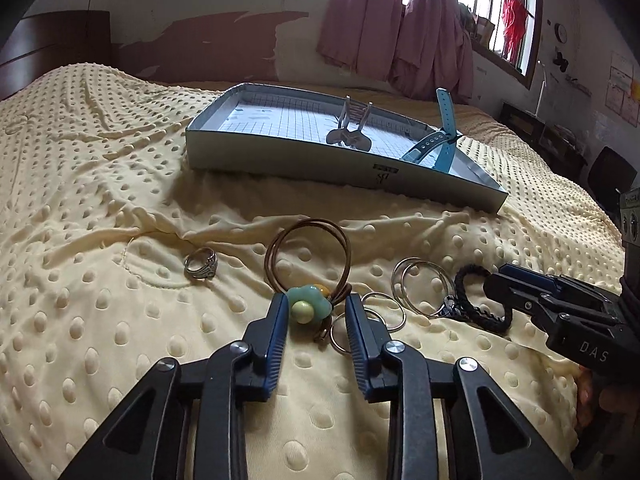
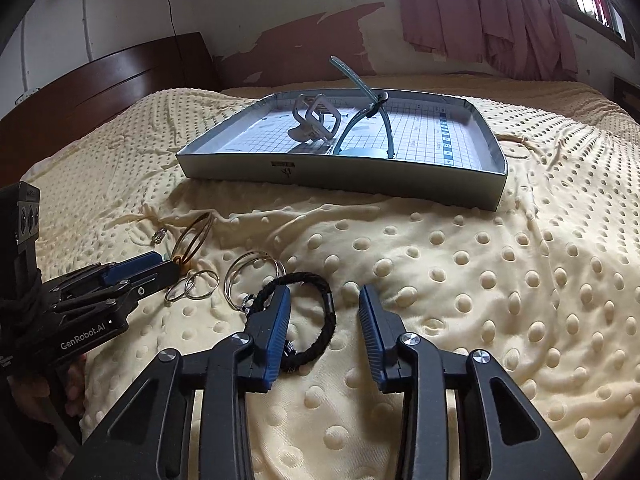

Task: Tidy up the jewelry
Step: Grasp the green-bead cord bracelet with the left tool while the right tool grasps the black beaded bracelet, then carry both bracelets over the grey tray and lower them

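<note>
My left gripper is open, its fingers either side of the flower bead of a brown wire bracelet; the bracelet also shows in the right wrist view. A silver ring lies to its left. Key rings and small rings lie to the right. My right gripper is open, its left finger over a black braided bracelet. A grey tray holds a blue strap and a grey clip.
Everything lies on a yellow dotted blanket covering a bed. A dark wooden headboard stands at the far left. Pink curtains hang at the window behind.
</note>
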The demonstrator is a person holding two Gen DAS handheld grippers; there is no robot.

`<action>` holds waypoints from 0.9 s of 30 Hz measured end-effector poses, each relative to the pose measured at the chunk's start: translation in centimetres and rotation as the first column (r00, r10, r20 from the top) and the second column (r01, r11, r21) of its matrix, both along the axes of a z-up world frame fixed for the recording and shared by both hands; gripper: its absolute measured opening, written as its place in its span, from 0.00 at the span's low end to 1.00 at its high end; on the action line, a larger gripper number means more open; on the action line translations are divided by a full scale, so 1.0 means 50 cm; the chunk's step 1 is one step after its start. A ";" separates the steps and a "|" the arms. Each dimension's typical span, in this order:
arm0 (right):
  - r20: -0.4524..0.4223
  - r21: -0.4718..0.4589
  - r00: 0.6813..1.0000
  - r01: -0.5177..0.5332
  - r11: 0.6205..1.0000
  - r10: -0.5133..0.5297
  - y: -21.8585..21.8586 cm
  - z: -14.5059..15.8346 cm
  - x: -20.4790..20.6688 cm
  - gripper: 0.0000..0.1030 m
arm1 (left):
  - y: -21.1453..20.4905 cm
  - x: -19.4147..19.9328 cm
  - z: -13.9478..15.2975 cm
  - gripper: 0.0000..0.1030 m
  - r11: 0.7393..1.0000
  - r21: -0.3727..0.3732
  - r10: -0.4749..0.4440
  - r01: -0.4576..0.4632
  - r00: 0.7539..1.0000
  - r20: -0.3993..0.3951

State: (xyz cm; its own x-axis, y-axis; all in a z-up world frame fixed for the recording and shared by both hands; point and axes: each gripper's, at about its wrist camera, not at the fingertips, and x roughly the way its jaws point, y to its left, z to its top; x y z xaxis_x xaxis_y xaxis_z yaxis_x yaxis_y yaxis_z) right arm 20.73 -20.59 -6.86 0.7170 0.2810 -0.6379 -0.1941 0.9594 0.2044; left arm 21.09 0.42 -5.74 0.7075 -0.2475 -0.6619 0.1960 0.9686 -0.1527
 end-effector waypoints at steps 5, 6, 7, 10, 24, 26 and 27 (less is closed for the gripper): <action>-0.028 0.005 1.000 -0.006 1.000 0.006 0.001 -0.007 0.009 0.25 | 0.004 0.007 -0.004 0.20 1.000 -0.018 -0.006 0.006 1.000 -0.017; -0.032 0.007 0.999 -0.007 1.000 0.007 0.000 -0.008 0.011 0.24 | 0.004 0.007 -0.005 0.20 1.000 -0.020 -0.008 0.008 1.000 -0.019; -0.034 0.009 0.999 -0.007 1.000 0.007 0.000 -0.009 0.011 0.21 | 0.004 0.008 -0.005 0.20 1.000 -0.022 -0.010 0.009 1.000 -0.020; -0.044 0.017 0.999 -0.007 1.000 0.008 0.000 -0.012 0.013 0.10 | 0.005 0.009 -0.006 0.20 1.000 -0.028 -0.012 0.011 1.000 -0.020; 0.078 0.031 0.996 -0.050 0.998 0.048 0.006 0.018 -0.026 0.05 | 0.010 -0.007 0.005 0.19 0.997 -0.068 -0.042 0.044 0.999 0.024; 0.083 0.026 0.995 -0.053 0.998 0.050 0.008 0.021 -0.026 0.05 | 0.011 -0.013 0.010 0.19 0.996 -0.073 -0.046 0.049 0.998 0.041; 0.087 0.027 0.995 -0.053 0.998 0.051 0.008 0.023 -0.026 0.05 | 0.012 -0.018 0.014 0.19 0.996 -0.076 -0.046 0.050 0.997 0.056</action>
State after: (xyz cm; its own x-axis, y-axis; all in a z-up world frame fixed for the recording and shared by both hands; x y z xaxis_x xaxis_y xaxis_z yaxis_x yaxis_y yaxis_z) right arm 19.41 -20.22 -5.73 0.7532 0.3371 -0.5649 -0.2618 0.9414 0.2126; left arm 20.20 1.03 -5.03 0.7281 -0.3307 -0.6004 0.2519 0.9437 -0.2143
